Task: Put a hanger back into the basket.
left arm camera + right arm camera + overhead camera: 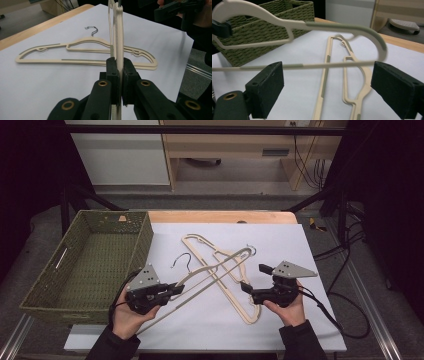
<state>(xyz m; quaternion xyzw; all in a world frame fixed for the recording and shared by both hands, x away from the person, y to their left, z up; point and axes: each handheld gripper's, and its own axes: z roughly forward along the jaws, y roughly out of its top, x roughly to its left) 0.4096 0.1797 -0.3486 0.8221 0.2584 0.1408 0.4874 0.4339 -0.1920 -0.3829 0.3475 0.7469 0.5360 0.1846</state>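
Lying under the lifted hanger (215,270), another hanger (235,285) beside basket (45,305).

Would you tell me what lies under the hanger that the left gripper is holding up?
Under the lifted hanger, clamped in the left gripper, another cream hanger lies flat on the white sheet. Where they cross, the lifted one hides short stretches of it.

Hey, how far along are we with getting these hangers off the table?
Done: nothing visible; the green woven basket holds no hangers. In hand: the left hand-held gripper is shut on one beige plastic hanger, lifted off the white sheet; the right hand-held gripper is open, nothing pressed. Left: that hanger, plus the second beige hanger lying flat.
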